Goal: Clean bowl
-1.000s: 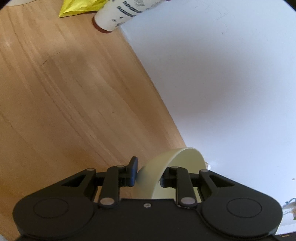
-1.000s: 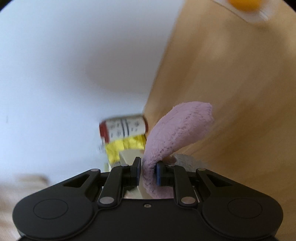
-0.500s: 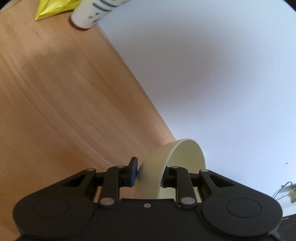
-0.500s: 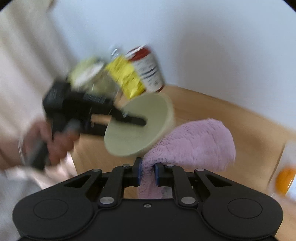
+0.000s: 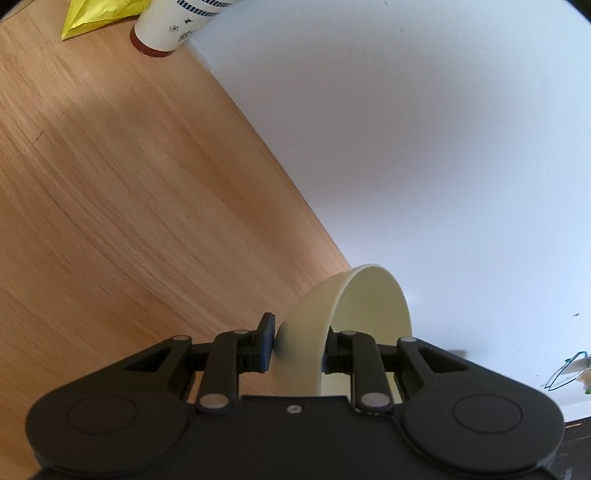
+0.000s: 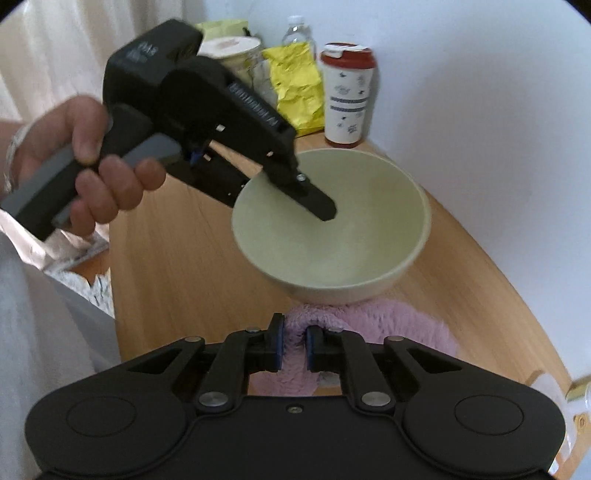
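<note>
Bowl held above wooden table, cloth beneath it

Right gripper (image 6: 294, 347): nearest item in the right wrist view. Jaws drawn narrow, pinching a fold of pink cloth (image 6: 388, 325) between blue-edged pads. Cloth is fluffy, pale lilac-pink, bunched; it spreads to the right of the fingers and lies just under the bowl's base.

Bowl (image 6: 332, 229): pale cream-green, round, deep, smooth matte surface, plain rim. Interior shows nothing in it. Held off the table (image 6: 192, 266), tilted toward the right wrist camera, directly above the cloth.

Left gripper (image 5: 297, 345): jaws set narrow, clamped on the bowl's wall, one finger inside the bowl and one outside. In the left wrist view the rim arches up between the fingers, cream inside, greyer on the shaded outer face. A person's hand (image 6: 92, 166) grips the handle at left.

Table: light wood grain, curved edge against a white wall.

Tumbler (image 6: 347, 96): white with dark printed bands, red base and red lid, upright near the table's far edge. Contents cannot be told.

Yellow bag (image 6: 295, 88): crumpled, just beside the tumbler on its left.

Jar (image 6: 231, 50): pale lid, behind the left gripper, largely hidden.

Clear bottle (image 6: 295, 35): farthest back, against the wall.
</note>
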A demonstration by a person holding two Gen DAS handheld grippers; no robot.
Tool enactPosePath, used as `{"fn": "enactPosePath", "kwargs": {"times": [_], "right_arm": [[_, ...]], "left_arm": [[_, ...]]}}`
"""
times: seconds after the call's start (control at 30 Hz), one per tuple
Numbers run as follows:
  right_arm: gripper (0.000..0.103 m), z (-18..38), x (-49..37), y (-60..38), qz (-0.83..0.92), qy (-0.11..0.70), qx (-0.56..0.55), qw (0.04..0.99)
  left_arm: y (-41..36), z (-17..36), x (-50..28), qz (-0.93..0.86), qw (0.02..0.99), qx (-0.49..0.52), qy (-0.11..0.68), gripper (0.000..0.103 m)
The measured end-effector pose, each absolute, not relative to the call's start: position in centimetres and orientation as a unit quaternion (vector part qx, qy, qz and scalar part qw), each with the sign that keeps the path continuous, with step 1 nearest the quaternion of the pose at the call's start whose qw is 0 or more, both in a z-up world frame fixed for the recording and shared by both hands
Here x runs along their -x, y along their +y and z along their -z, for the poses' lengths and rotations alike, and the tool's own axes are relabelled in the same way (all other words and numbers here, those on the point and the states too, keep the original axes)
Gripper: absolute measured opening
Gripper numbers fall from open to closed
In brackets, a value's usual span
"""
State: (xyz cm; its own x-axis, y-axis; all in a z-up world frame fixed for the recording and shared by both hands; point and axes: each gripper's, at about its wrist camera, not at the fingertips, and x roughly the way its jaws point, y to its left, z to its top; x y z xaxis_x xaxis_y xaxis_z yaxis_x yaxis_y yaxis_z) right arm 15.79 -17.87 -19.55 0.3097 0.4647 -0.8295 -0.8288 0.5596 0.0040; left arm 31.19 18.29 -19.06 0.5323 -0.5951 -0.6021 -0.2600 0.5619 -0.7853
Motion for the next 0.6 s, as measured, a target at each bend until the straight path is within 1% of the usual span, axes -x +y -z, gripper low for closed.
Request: {"fn": "enactPosePath", "kwargs": {"times": [0.13,0.27,0.6], "right_arm": [[0.011,20.1,-16.0,-16.6,-0.408,0.411,0.231,0.782],[0.010,19.0,-15.2,-16.6,-0.414,0.395,0.229,0.788],[0.010,15.7,-14.0,-16.8,-0.442,0.383,0.168,0.793]], "left_arm": [[18.6,19.3,-31.6,0.108,0.751,0.456,0.466,0.021],[18.4,18.4,-31.5,0.112,0.761,0.444,0.459,0.021],[17.9,18.1,-32.0,0.118,0.762,0.440,0.461,0.021]]}}
